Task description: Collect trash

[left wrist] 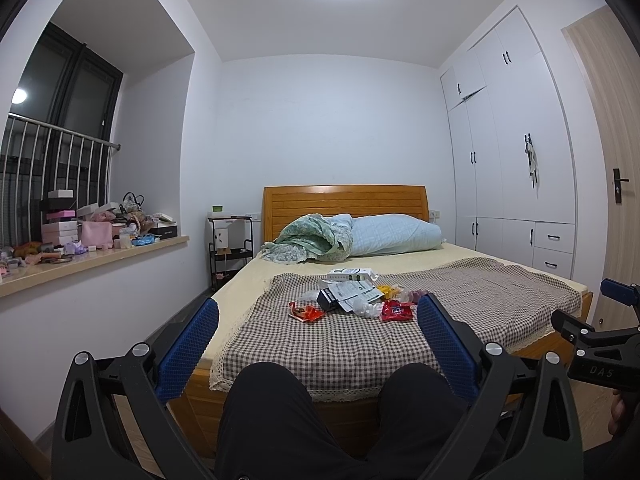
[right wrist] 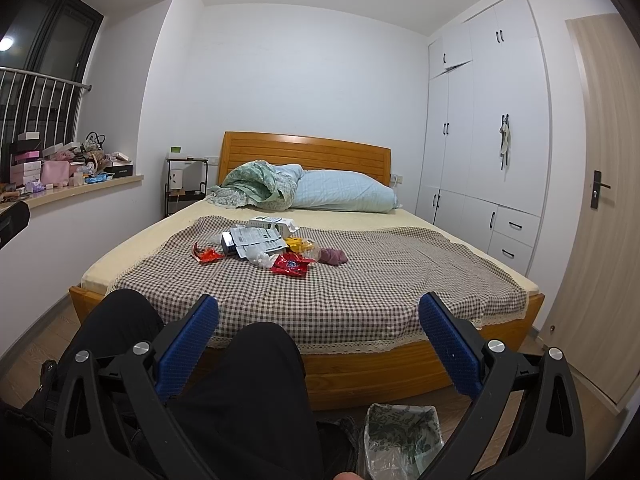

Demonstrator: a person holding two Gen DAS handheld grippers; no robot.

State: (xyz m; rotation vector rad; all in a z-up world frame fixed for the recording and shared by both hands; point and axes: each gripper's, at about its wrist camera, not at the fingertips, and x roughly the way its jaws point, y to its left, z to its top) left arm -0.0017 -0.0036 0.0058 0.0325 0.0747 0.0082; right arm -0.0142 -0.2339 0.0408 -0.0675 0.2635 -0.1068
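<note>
A pile of trash lies on the checked cloth in the middle of the bed: a red wrapper, an orange-red wrapper, a printed paper sheet, a white carton, a yellow wrapper and a purple crumpled piece. The same red wrapper and orange-red wrapper show in the left wrist view. My left gripper is open, well short of the pile, over the person's knees. My right gripper is open too, near the bed's foot. A lined trash bin stands on the floor below it.
The person's black-trousered legs fill the near foreground. Pillow and folded quilt lie at the wooden headboard. A cluttered window sill runs along the left, white wardrobes and a door on the right. A black shelf stands beside the bed.
</note>
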